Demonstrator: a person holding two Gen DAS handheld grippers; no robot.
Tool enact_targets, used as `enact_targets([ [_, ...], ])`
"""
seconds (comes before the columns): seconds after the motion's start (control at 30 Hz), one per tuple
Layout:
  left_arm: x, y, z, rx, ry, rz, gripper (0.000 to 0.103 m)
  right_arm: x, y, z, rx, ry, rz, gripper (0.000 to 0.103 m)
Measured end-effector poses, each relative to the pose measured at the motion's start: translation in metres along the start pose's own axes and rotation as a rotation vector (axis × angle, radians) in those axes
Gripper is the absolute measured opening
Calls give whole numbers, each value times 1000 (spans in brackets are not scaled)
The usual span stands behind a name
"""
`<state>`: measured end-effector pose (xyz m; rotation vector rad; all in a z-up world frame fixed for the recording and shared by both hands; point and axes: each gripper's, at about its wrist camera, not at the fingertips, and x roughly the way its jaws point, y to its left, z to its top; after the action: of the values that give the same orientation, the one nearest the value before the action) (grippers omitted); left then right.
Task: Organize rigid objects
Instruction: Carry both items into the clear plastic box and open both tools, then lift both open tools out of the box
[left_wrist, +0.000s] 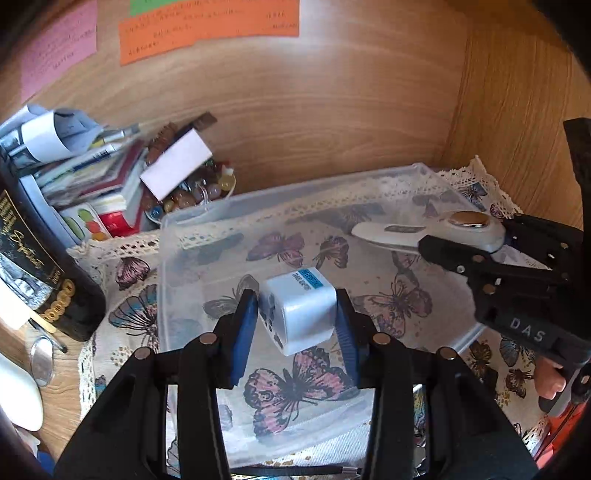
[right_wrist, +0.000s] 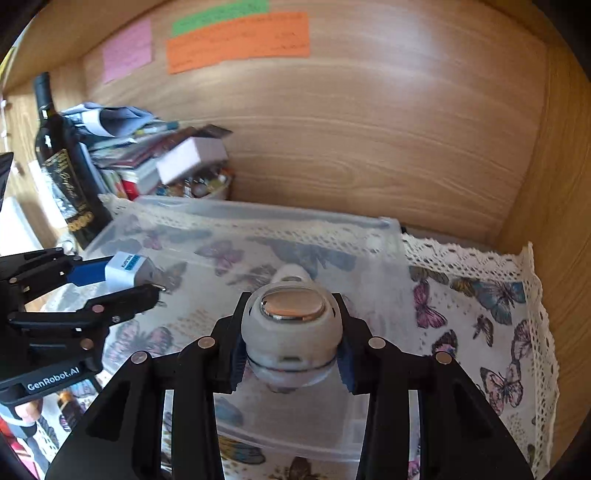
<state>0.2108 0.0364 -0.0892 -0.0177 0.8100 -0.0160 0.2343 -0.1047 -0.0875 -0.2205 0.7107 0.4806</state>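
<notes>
The left claw (left_wrist: 297, 314) reaches forward over the clear plastic bin (left_wrist: 192, 218), its blue pads (left_wrist: 243, 325) clamped on a white plug adapter (left_wrist: 299, 310) held tilted above the bin's floor, a blue label on the adapter's top face. The right claw (right_wrist: 291, 339) points in from the bin's right side, clamped on the round end of a white handheld device with a chrome button (right_wrist: 291, 306); its slim tip juts toward the bin's middle. The bin sits on a butterfly-print cloth (right_wrist: 480, 306) inside a wooden shelf. By the shelf's left wall stand a dark wine bottle (right_wrist: 62, 162), a pile of books and papers (left_wrist: 85, 166) and a bowl of beads (left_wrist: 199, 192).
</notes>
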Motion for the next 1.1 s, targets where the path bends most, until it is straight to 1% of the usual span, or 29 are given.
enact_targets([
  [0.17, -6, 0, -1, -4, -11, -11, 42, 3, -2, -2, -3, 36, -20, 37],
  [0.23, -11, 0, -1, -2, -21, -11, 47, 1, -1, -3, -5, 40, -31, 37],
  [0.3, -19, 0, -1, -2, -39, -6, 55, -3, 0, -4, -6, 41, -35, 37],
  [0.33, -23, 0, -2, -1, -48, -3, 57, -5, 1, -4, -7, 37, -40, 38],
  [0.4, -34, 1, -3, -2, -69, 3, 65, -13, 2, -4, -12, 14, -59, 47],
  [0.43, -38, 1, -4, -4, -79, 4, 68, -21, 3, -4, -14, -15, -71, 63],
  [0.47, -43, 2, -4, -5, -91, 6, 71, -27, 4, -4, -16, -40, -80, 76],
  [0.5, -49, 2, -5, -5, -103, 10, 73, -34, 5, -4, -19, -64, -89, 78],
  [0.57, -61, 3, -8, -4, -123, 13, 74, -46, 7, -3, -33, -92, -100, 78],
  [0.63, -70, 4, -11, -4, -134, 12, 79, -57, 9, -3, -40, -117, -99, 78],
  [0.7, -80, 5, -16, -6, -145, 13, 88, -67, 11, -5, -46, -137, -94, 78],
  [0.77, -89, 6, -22, -8, -157, 24, 92, -76, 14, -8, -51, -152, -90, 78],
  [0.87, -99, 5, -32, -2, -164, 37, 95, -86, 18, -17, -57, -161, -74, 78],
  [0.93, -104, 5, -41, -2, -161, 34, 97, -92, 20, -25, -59, -162, -64, 79],
  [1.1, -103, 6, -67, -6, -111, 26, 98, -97, 23, -45, -67, -142, -41, 80],
])
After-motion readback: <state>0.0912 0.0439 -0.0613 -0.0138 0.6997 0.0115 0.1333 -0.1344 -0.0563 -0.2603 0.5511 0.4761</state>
